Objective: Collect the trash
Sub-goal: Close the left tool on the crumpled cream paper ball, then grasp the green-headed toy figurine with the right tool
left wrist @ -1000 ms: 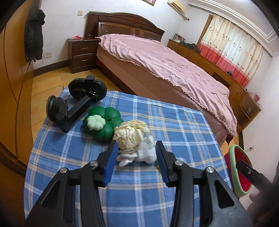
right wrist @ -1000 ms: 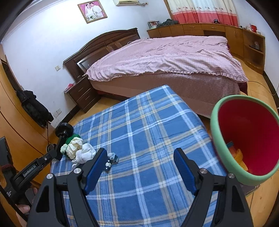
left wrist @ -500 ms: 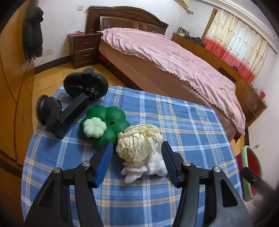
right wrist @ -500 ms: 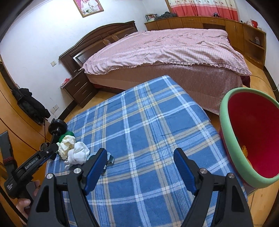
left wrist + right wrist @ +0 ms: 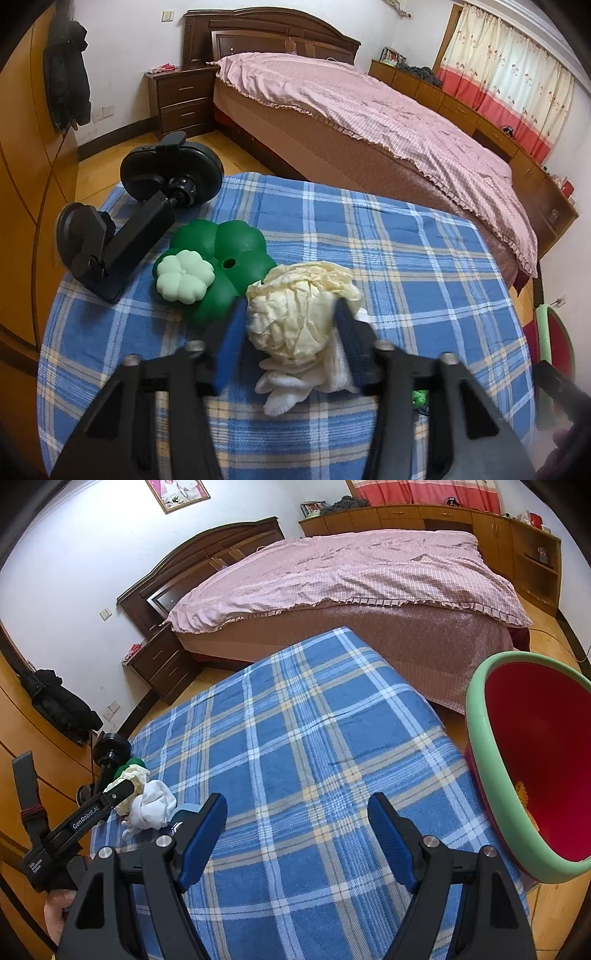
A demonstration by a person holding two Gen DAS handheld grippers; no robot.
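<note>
A crumpled pale-yellow paper ball lies on the blue plaid tablecloth, partly on top of a white tissue wad. My left gripper straddles the ball; its jaws are closing and both blue pads press its sides. From the right wrist view the same ball and tissue sit at the table's left edge. My right gripper hangs open over bare cloth with nothing between its fingers. A red bin with a green rim stands off the table's right edge, with some trash inside.
A green clover-shaped object touches the ball's far left side, and a black clamp-style holder lies beyond it. A small green scrap sits by my right finger. A bed and nightstand lie behind the table.
My left gripper moved forward and down onto the paper ball, spread wider on the way, then narrowed against it. The right gripper sank slightly, still open.
</note>
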